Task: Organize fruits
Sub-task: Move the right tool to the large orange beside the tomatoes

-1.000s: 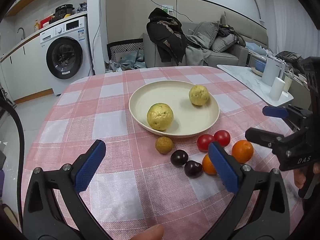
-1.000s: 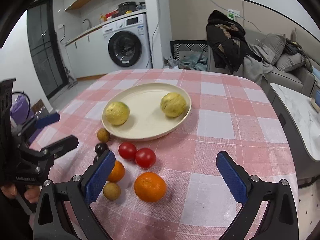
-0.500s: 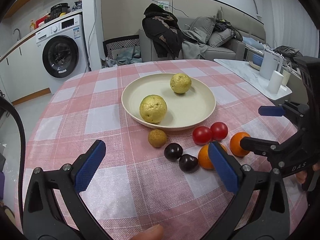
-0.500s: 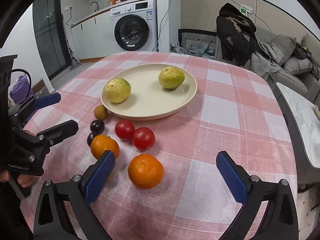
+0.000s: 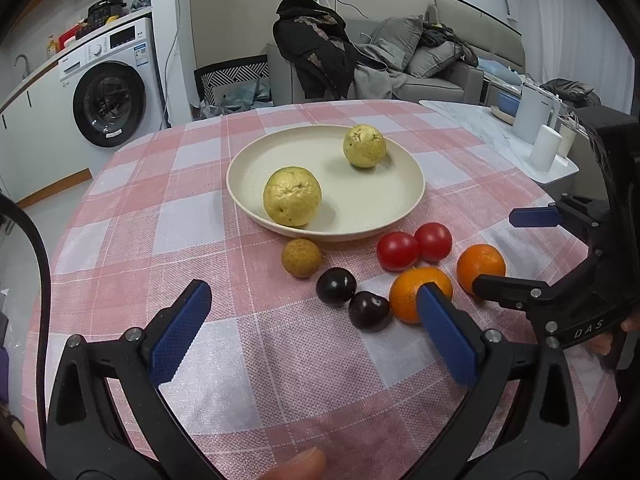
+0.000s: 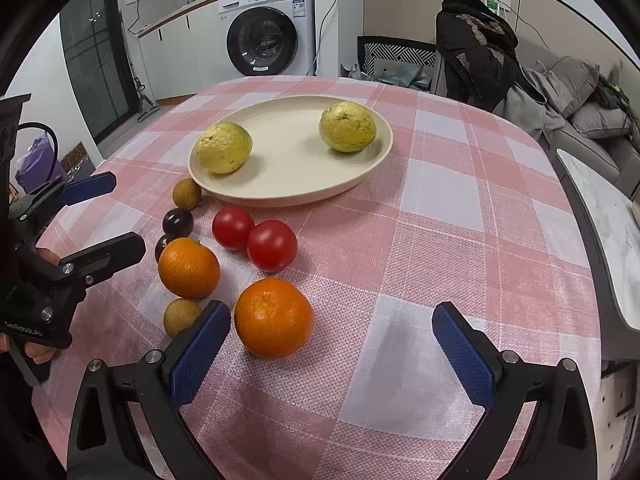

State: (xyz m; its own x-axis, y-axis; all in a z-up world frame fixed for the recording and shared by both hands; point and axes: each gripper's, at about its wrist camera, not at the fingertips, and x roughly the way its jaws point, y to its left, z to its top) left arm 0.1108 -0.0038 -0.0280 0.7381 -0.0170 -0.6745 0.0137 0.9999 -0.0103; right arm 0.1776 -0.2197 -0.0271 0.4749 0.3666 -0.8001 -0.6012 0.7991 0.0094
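Note:
A cream plate [image 5: 400,200] [image 6: 360,176] holds two yellow-green guavas [image 5: 292,196] [image 6: 347,127]. In front of it on the pink checked cloth lie two red tomatoes [image 5: 416,244] [image 6: 256,238], two oranges [image 5: 481,267] [image 6: 273,317], two dark plums [image 5: 352,296] [image 6: 178,221] and small tan fruits [image 5: 301,257] [image 6: 187,194]. My left gripper [image 5: 316,324] is open and empty, just short of the plums. My right gripper [image 6: 330,350] is open and empty, with the nearest orange just ahead of its left finger. Each gripper shows in the other's view, the right [image 5: 516,248] and the left [image 6: 108,212].
The round table [image 6: 460,240] drops off close behind the grippers. A marble side table [image 5: 500,136] with white containers stands at the right. A washing machine [image 5: 112,92], a chair with a black coat [image 5: 316,48] and a grey sofa [image 5: 440,68] lie beyond.
Both grippers have moved forward and lower toward the loose fruit, which looks larger now. Both stay open and empty. No fruit has moved.

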